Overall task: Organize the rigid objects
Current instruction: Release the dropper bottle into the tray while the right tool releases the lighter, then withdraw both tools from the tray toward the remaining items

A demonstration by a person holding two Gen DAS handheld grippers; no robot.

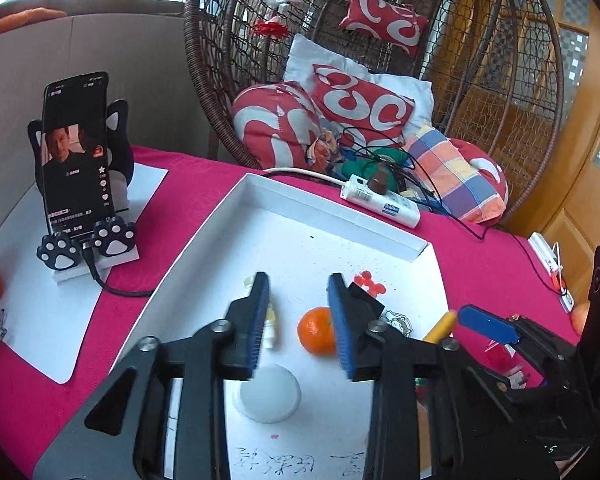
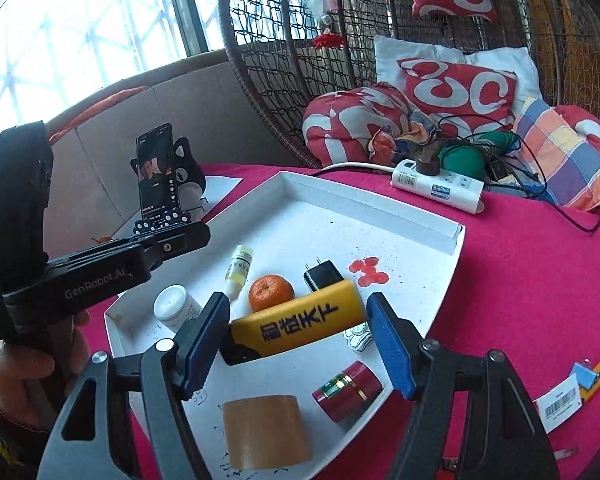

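White tray [image 2: 420, 248] on the pink cloth already holds most of what I am sorting: ahead of my right gripper [image 2: 296, 340] lie a tangerine [image 2: 271, 292], a black charger [image 2: 323, 276], a small vial [image 2: 238, 272] and a white jar [image 2: 176, 308]; below it sit a tape roll [image 2: 266, 432] and a red tin [image 2: 346, 390]. Its jaws stand wide around a yellow box [image 2: 300, 324], which looks held, though I cannot see both pads pressing. My left gripper [image 1: 298, 320] hangs open and empty over the tray. Left to do, I judge: the box, and the tagged bits [image 2: 576, 388] to my right on the cloth.
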